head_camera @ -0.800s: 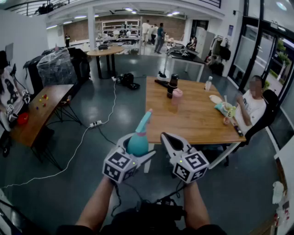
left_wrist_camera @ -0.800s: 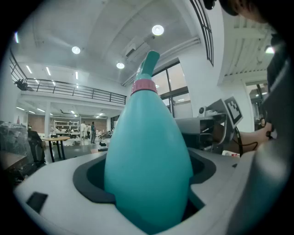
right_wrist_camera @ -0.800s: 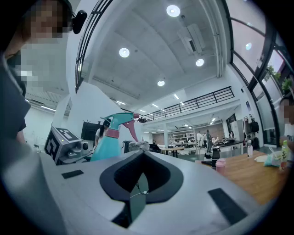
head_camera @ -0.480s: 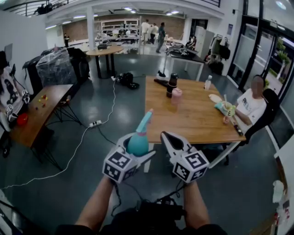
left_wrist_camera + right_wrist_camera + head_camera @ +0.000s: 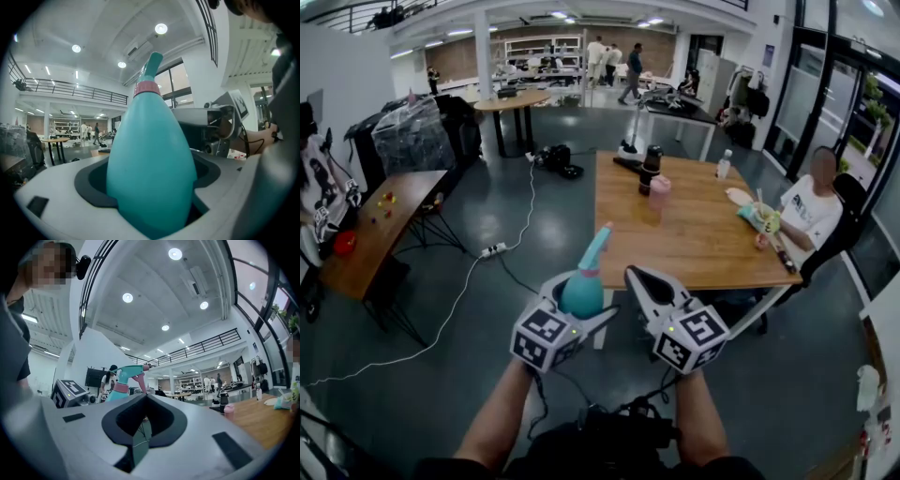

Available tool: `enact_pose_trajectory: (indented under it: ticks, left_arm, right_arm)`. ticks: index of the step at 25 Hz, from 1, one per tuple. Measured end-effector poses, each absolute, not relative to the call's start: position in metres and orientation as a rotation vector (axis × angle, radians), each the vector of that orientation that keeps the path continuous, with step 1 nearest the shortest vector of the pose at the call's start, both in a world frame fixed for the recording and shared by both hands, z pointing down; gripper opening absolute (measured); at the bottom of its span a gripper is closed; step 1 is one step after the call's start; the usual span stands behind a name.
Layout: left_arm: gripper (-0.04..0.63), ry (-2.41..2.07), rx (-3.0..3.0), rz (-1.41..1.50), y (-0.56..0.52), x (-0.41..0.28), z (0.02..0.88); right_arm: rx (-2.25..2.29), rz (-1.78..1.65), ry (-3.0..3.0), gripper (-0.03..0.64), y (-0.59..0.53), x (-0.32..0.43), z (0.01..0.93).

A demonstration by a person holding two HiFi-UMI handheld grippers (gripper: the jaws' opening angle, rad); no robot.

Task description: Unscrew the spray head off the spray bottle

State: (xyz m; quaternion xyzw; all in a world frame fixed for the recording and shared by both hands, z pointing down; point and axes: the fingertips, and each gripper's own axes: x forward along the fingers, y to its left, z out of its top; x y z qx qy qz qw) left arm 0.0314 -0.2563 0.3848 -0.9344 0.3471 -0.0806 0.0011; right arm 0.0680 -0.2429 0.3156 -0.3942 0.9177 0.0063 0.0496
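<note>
A teal spray bottle (image 5: 582,292) is clamped by its body in the left gripper (image 5: 580,311), in the air before a wooden surface (image 5: 703,246), spray head (image 5: 596,246) attached. The right gripper (image 5: 637,278) is held beside it, closed and empty.

spray bottle (image 5: 150,154): teal body, pink collar (image 5: 147,87), teal spray head (image 5: 128,372), pink trigger (image 5: 139,382). left gripper (image 5: 579,305) and right gripper (image 5: 639,279): light grey shells, black jaw liners. marker cubes (image 5: 544,337): black-and-white square patterns. table (image 5: 703,253): warm brown wood, white legs. on it: black bottle (image 5: 651,169), pink cup (image 5: 660,190). floor (image 5: 534,225): glossy dark grey, white cable (image 5: 459,300) across it. seated person's shirt (image 5: 806,216): white.
</note>
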Motion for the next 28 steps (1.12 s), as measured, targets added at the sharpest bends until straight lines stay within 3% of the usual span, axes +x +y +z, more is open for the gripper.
enact_pose_trajectory:
  ticks: [11, 16, 21, 28]
  left_arm:
    - [0.44, 1.086, -2.938, -0.258, -0.254, 0.034, 0.394]
    - [0.44, 1.089, -2.929, -0.258, -0.252, 0.037, 0.396]
    - [0.44, 1.088, -2.918, -0.276, -0.251, 0.043, 0.4]
    - [0.44, 1.055, -2.914, -0.29, -0.246, 0.045, 0.402]
  right_arm:
    - [-1.007, -0.05, 2.801, 0.012, -0.225, 0.045, 0.303]
    - [-0.935, -0.117, 2.793, 0.112, -0.218, 0.034, 0.299]
    - [-0.903, -0.169, 2.798, 0.156, -0.217, 0.028, 0.301]
    - [-0.905, -0.12, 2.865, 0.141, -0.216, 0.019, 0.309]
